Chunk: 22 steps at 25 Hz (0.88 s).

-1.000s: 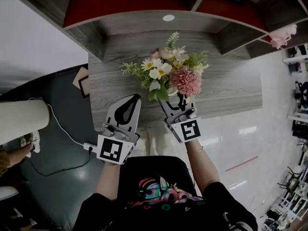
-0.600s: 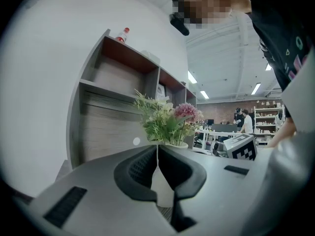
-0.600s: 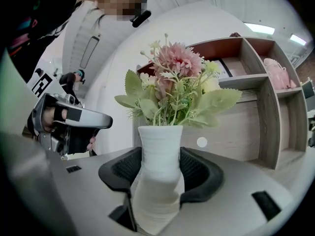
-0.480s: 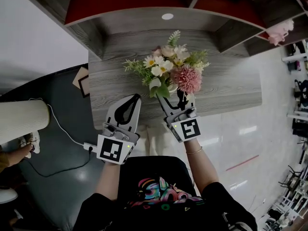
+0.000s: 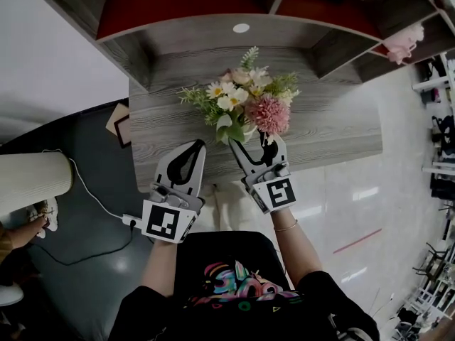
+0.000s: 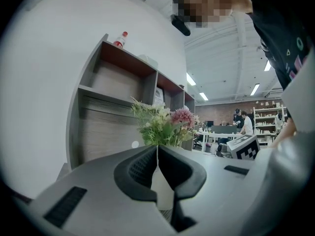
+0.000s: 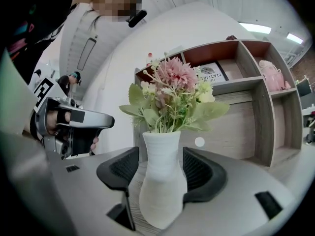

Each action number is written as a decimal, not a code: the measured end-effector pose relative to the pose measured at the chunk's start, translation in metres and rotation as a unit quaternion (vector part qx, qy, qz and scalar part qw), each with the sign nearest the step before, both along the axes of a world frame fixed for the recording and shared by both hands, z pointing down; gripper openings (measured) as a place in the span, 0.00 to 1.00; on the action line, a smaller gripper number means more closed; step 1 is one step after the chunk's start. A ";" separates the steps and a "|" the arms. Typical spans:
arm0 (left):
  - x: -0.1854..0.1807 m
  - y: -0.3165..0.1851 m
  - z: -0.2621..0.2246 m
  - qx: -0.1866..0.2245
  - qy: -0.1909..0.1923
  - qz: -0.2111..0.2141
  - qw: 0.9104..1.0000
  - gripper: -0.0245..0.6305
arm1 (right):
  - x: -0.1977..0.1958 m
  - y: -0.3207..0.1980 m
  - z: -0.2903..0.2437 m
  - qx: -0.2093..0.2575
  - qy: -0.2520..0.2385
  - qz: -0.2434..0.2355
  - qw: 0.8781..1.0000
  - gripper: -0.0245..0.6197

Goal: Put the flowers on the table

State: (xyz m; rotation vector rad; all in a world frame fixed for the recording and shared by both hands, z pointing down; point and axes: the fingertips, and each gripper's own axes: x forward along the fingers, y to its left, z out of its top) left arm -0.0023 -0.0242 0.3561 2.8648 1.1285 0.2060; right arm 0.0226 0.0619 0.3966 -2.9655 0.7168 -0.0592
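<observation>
Your right gripper (image 5: 256,143) points level over the near edge of the grey wood-grain table (image 5: 334,130), and its jaws have just been opening. They stand wide, one on each side of a white ribbed vase (image 7: 161,191), with a gap showing between each dark pad and the vase's neck. Lower down, where the vase bulges, the right gripper view is too cramped to be sure the pads are clear, though they appear to be. The vase stands upright on the table top, near its front edge, and carries the flowers (image 5: 245,104): a large pink bloom on the right, small white and yellow daisies on the left, pale green leaves and sprigs all round. Your left gripper (image 5: 200,145) is held just to the left of the right one, jaws closed tip to tip with nothing between them, apart from the vase. Behind the table rises a grey shelf unit (image 7: 256,90) with red-brown backs, holding a framed print (image 7: 211,73) and a pink ornament (image 7: 272,75) in its upper compartments
</observation>
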 end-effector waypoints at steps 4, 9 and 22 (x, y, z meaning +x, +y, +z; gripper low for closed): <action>0.001 0.001 -0.006 -0.004 0.004 0.000 1.000 0.08 | -0.004 0.005 0.000 -0.002 -0.015 -0.001 1.000 0.47; 0.005 0.003 -0.022 -0.006 0.008 -0.002 1.000 0.08 | -0.009 0.013 -0.012 -0.006 -0.028 0.000 1.000 0.47; 0.018 -0.001 -0.082 -0.013 0.053 -0.013 0.998 0.08 | -0.038 0.054 -0.081 0.011 -0.025 0.015 1.000 0.46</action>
